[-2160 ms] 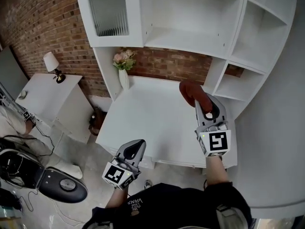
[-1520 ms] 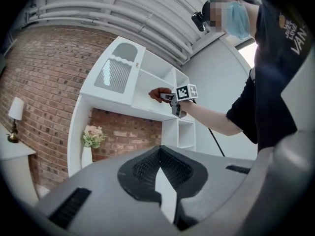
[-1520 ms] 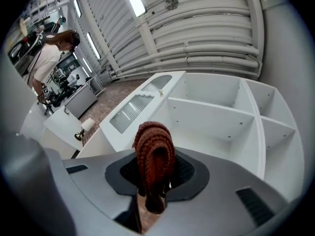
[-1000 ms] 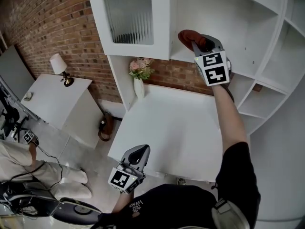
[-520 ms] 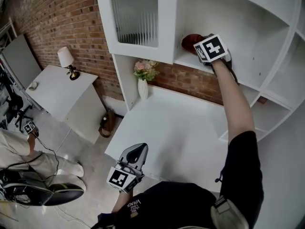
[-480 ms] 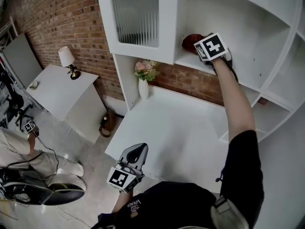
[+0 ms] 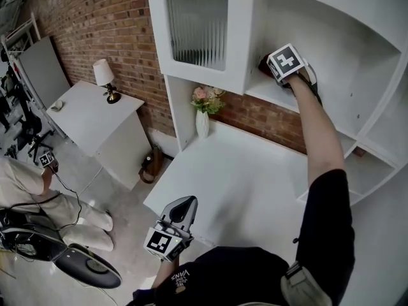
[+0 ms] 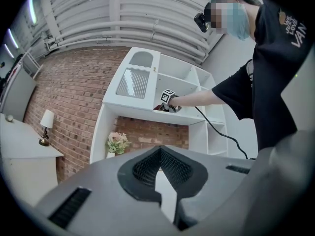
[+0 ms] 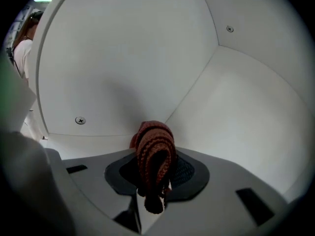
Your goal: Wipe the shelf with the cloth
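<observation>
Clamping the folded cloth (image 9: 155,149), the right gripper (image 9: 155,185) points it lengthwise toward the shelf's (image 9: 241,117) back left corner. Open board stretches rightward. The left gripper (image 8: 160,156) hangs low, jaws together.

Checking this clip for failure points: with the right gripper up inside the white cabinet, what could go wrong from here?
The knitted cloth is bunched narrowly in the right gripper, so the hard jaws, rather than the cloth, might scrape the shelf. If the pinch slips, the cloth could drop toward the flower vase below.
</observation>
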Motion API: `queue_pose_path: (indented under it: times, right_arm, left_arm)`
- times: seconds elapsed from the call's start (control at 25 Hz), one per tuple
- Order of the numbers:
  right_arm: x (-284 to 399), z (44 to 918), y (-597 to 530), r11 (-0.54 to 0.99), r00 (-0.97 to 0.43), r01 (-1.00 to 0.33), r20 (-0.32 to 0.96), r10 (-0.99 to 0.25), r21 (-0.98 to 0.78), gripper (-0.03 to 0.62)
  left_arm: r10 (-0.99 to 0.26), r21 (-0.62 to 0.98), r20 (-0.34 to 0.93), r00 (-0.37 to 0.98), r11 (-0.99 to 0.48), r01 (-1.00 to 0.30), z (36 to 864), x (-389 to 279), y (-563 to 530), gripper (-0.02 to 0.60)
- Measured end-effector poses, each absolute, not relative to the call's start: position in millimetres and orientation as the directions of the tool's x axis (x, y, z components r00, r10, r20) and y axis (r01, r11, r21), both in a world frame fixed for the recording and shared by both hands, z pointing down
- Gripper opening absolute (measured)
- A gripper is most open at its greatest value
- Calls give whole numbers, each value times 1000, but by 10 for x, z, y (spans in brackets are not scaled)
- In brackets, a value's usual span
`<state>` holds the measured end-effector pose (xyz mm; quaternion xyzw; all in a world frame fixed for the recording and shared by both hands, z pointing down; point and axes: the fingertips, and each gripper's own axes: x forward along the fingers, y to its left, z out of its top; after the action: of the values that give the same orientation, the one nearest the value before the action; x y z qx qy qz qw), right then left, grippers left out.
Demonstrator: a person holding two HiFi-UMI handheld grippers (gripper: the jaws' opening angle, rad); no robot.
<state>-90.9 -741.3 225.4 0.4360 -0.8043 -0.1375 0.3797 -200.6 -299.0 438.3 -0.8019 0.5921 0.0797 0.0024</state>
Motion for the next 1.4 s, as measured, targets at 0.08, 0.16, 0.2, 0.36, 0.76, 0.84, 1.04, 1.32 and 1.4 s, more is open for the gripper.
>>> queue_pose_path:
  times: [0.08, 0.16, 0.2, 0.36, 0.76, 0.84, 1.04, 1.32, 1.4]
  right_arm:
    - [-890, 2264, -7456, 576, -312, -590, 498, -809, 566, 98]
    - [-838, 2287, -7492, 567, -283, -578, 508, -814, 587, 98]
    - [-788, 2294, -7512, 557, -262, -571, 509, -820, 603, 100]
    - [-511, 2253, -7566, 498, -173, -551, 493, -853, 669, 100]
    - [560, 2229, -7401, 401, 74, -539, 516, -854, 741, 100]
    - [796, 2234, -7374, 385, 118, -536, 518, -847, 752, 100]
    - [1287, 2193, -7197, 347, 266, -483, 512, -817, 804, 100]
    - [1685, 2219, -7043, 357, 489, -241, 431, -759, 902, 100]
    - [1776, 2246, -7016, 365, 521, -204, 416, -745, 909, 98]
  left_arm:
    - [-952, 96, -133, 274, -288, -953, 4388, -2014, -2987, 8]
    - [-953, 89, -130, 273, -286, -954, 4420, -2013, -2976, 8]
    - [-953, 84, -125, 276, -287, -954, 4441, -2009, -2969, 8]
    - [-951, 97, -126, 282, -295, -951, 4435, -1994, -2957, 8]
    - [-910, 117, -148, 387, -405, -907, 4429, -1849, -3075, 8]
    - [-898, 121, -149, 413, -431, -894, 4447, -1799, -3102, 8]
    - [-869, 128, -154, 471, -490, -862, 4440, -1676, -3156, 8]
    - [-837, 131, -161, 524, -544, -829, 4431, -1579, -3180, 8]
    - [-838, 133, -159, 522, -542, -830, 4442, -1579, -3172, 8]
